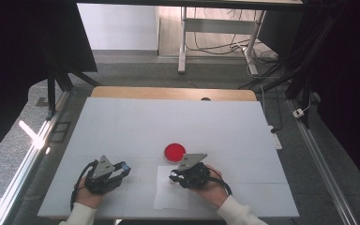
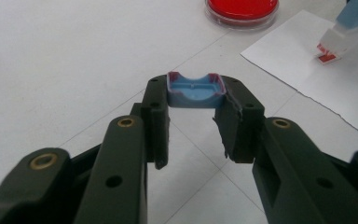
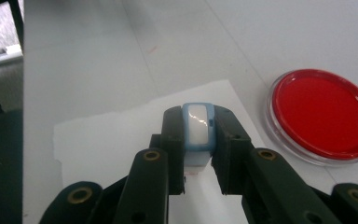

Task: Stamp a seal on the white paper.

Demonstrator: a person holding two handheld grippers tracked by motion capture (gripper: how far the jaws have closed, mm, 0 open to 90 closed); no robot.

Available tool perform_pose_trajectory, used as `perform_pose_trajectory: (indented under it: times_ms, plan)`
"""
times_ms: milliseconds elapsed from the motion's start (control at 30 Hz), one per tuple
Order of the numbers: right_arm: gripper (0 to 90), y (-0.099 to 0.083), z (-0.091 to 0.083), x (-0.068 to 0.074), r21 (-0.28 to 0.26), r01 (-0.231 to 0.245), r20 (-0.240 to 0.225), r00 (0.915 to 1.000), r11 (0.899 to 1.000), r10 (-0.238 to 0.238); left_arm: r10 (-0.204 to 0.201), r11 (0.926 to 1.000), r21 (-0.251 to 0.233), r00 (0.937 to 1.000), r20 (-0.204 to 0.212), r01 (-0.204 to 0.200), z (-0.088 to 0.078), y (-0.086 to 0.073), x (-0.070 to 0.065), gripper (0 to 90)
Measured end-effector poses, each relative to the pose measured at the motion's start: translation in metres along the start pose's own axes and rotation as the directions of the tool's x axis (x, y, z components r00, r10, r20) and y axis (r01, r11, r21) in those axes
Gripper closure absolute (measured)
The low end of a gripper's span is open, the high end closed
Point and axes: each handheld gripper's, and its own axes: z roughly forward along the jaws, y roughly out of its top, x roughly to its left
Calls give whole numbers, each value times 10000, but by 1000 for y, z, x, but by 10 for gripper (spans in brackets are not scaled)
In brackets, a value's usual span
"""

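My left gripper (image 2: 196, 93) is shut on a small blue cap (image 2: 193, 96) with red ink stains at its corners, held just above the table. In the high view it sits at the front left (image 1: 124, 168). My right gripper (image 3: 198, 122) is shut on a blue-and-white stamp (image 3: 198, 130) over a white sheet of paper (image 3: 112, 140). In the left gripper view the stamp (image 2: 342, 32) points its red-inked end down at the paper (image 2: 303, 65). A round dish of red ink (image 1: 174, 152) lies just beyond the right gripper (image 1: 173, 177).
The white table top (image 1: 136, 126) stretches wide behind the dish, with a wooden edge at the back (image 1: 173, 93). Desk legs and cables (image 1: 215, 44) stand on the floor beyond. The table's front edge is close to both hands.
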Motion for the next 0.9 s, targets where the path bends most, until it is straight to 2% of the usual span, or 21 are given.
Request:
perform_pose_trajectory:
  times_ms: [100,200,433,533,667,767,900]
  plan:
    - [751,1,-5,-3,-312,-319,-126,9994,9990,315,-4,10000,-1,10000,13,4,0,0,0,651]
    - [751,1,-8,-4,-482,-443,-132,9990,9979,437,-4,10000,-4,10000,8,4,0,0,0,651]
    - [751,2,-12,-4,-773,-464,-137,9989,9959,455,6,10000,-3,10000,10,-6,0,0,0,651]
    - [751,3,-15,-4,-1095,-617,-102,9981,9921,609,11,10000,0,10000,23,-11,0,0,0,651]
    - [751,4,-22,-8,-1654,-1124,-95,9936,9798,1124,16,10000,5,10000,39,-16,1,0,0,651]
    - [751,5,-31,-10,-2086,-1285,10,9913,9695,1316,19,10000,8,10000,58,-19,1,0,0,651]
    - [751,5,-42,-15,-2720,-1657,60,9847,9479,1739,8,10000,-1,10000,45,-8,2,1,0,651]
